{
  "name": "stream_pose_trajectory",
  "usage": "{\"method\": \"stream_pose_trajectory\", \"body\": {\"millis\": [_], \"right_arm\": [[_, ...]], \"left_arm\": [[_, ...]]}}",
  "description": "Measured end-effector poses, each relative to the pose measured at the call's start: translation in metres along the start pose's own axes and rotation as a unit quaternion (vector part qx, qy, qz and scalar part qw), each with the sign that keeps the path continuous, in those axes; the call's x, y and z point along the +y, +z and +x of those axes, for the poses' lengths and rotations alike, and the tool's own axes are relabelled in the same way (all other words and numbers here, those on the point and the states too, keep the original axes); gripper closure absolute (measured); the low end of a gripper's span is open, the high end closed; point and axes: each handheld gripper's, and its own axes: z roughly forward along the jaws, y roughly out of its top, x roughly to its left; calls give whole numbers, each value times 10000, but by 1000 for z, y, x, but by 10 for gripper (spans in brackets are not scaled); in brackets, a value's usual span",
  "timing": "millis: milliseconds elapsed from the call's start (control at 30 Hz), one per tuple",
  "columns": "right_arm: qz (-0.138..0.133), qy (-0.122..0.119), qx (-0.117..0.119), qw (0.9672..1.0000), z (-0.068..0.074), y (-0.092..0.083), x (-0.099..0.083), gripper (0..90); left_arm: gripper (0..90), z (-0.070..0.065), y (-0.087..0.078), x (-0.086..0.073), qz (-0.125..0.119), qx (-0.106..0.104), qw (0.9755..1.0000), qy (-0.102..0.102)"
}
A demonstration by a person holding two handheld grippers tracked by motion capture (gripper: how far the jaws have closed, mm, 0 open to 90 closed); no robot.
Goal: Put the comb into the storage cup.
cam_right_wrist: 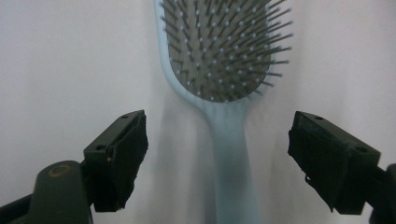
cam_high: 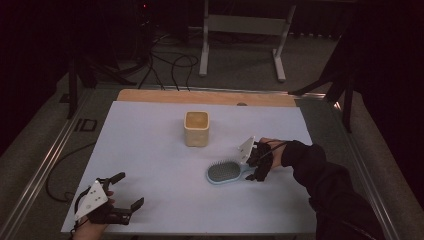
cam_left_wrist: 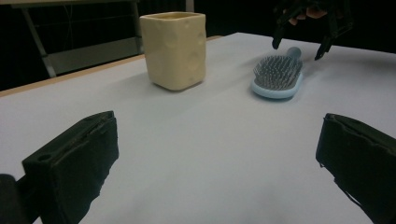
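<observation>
A light blue hairbrush (cam_high: 226, 172) lies bristles up on the white table sheet (cam_high: 150, 150), its handle pointing right. My right gripper (cam_high: 256, 166) hovers over that handle with a hand behind it. In the right gripper view the brush (cam_right_wrist: 229, 70) has its handle between the open jaws of the right gripper (cam_right_wrist: 218, 135), and the pads stand clear of it on both sides. A cream square cup (cam_high: 196, 128) stands upright behind the brush. My left gripper (cam_high: 129, 190) rests open near the front left corner, holding nothing. In the left gripper view the left gripper (cam_left_wrist: 219, 140) faces the cup (cam_left_wrist: 175, 49) and the brush (cam_left_wrist: 278, 77).
A wooden strip (cam_high: 205, 96) runs along the table's far edge. Metal rails (cam_high: 47, 157) flank the sheet. Behind the table on the floor are cables (cam_high: 170, 65) and a white stand (cam_high: 245, 30). The surroundings are dark.
</observation>
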Motion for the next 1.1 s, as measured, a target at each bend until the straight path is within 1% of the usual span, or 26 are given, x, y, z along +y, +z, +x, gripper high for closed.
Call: {"method": "stream_pose_trajectory", "body": {"millis": [67, 133, 167, 233, 267, 333, 400, 500, 600, 733, 767, 833, 933, 967, 1000, 1033, 1100], "right_arm": [[37, 31, 32, 10000, -1, 1, 1, 198], [75, -60, 67, 9999, -2, 3, 1, 202], [133, -34, 87, 9999, -3, 3, 2, 205], [148, -71, 98, 9998, -3, 4, 2, 207], [209, -52, 161, 9996, -4, 5, 4, 210], [238, -110, 188, 9995, -5, 8, 4, 212], [334, -116, 189, 9992, -6, 10, 5, 215], [355, -128, 238, 9990, -6, 11, 6, 216], [498, -161, 150, 9985, -8, 15, 6, 229], [594, -206, 218, 9978, -8, 16, 8, 246], [593, -269, 209, 9977, -9, 16, 8, 255], [575, -244, 196, 9979, -9, 17, 9, 268], [624, -356, 152, 9973, -9, 19, 9, 319], [602, -363, 80, 9975, -8, 19, 9, 363], [532, -363, -29, 9979, -8, 19, 9, 485], [517, -366, -105, 9979, -8, 20, 9, 486], [539, -415, -91, 9976, -8, 20, 8, 504]], "left_arm": [[0, 0, 0, 0, -4, 2, 10000, -3], [0, 0, 0, 0, -4, 0, 10000, -1], [0, 0, 0, 0, -9, -6, 10000, -6], [0, 0, 0, 0, 3, -1, 10000, -3], [0, 0, 0, 0, 5, 1, 10000, -4], [0, 1, 0, 0, -4, -8, 10000, -7], [0, 1, 0, 0, 0, -5, 10000, -18], [0, 1, 0, 0, 4, -9, 10000, -21], [0, 0, 0, 0, -17, -13, 10000, -22], [0, 0, 0, 0, -13, -19, 10000, -17], [0, 0, 0, 0, -2, -21, 10000, -18], [0, 0, 0, 0, -9, -24, 10000, 3], [0, 0, 0, 0, -16, -26, 10000, -11], [0, 0, 0, 0, -3, -30, 10000, -14], [0, 0, 0, 0, -2, -30, 10000, -8], [0, 0, 0, 0, -2, -30, 10000, -8], [0, 0, 0, 0, -16, -39, 10000, -8]]}}
